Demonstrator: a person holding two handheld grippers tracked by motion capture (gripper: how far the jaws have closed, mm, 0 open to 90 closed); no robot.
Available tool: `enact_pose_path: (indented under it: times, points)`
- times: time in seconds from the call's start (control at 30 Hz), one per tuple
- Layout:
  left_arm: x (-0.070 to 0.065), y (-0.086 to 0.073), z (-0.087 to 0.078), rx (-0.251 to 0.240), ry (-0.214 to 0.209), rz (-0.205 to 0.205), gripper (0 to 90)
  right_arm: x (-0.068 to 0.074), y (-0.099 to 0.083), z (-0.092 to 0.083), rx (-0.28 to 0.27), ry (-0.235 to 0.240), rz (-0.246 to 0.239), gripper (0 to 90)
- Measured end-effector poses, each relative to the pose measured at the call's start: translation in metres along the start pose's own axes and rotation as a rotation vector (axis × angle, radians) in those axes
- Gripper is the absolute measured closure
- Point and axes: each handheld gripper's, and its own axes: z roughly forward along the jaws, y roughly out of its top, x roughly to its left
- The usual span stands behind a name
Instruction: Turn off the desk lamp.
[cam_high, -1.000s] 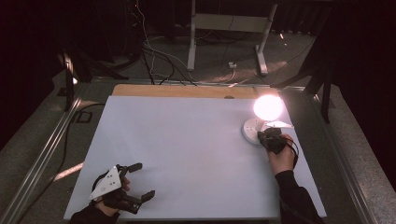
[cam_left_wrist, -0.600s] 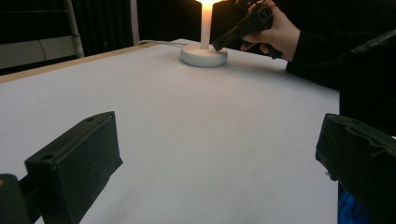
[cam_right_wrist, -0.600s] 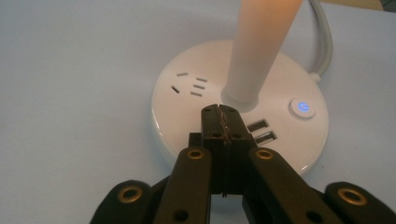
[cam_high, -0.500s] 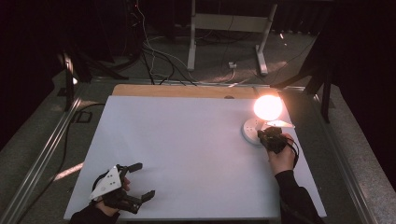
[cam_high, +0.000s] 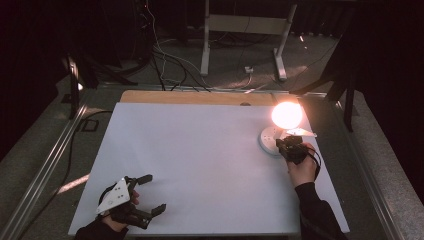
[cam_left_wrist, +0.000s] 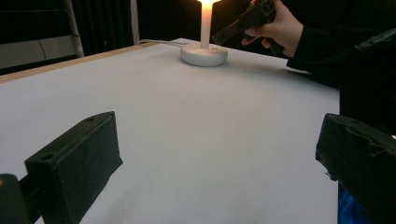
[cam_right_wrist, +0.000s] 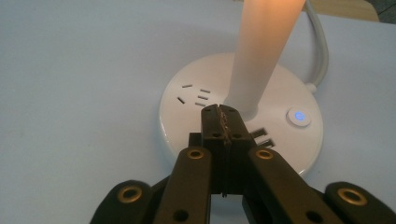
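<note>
left gripper (cam_high: 150, 195) — black, blocky padded jaws, grey three-cornered plate (cam_high: 113, 195) on top | right gripper (cam_right_wrist: 221, 117) — black linkage arms with brass-ringed screw holes | person — dark long sleeve (cam_high: 320, 215), black cable (cam_high: 317, 156)

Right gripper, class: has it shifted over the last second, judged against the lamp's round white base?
No. The right gripper stays at the near edge of the round white lamp base, jaws shut.
</note>
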Motion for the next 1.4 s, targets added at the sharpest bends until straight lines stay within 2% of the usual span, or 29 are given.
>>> enact_pose_path:
  times: [1.03,1.17,1.4]
  points:
    - [0.000,0.000,0.000,0.001,-0.001,0.001,0.5,0.000,-0.006,0.010,0.035,-0.015,-0.010,89.8]
    - [0.000,0.000,0.000,-0.004,0.001,-0.002,0.5,-0.002,-0.006,0.009,0.033,-0.007,0.013,89.8]
    - [0.000,0.000,0.000,-0.003,0.002,-0.002,0.6,-0.002,0.001,-0.001,-0.001,0.006,0.014,89.8]
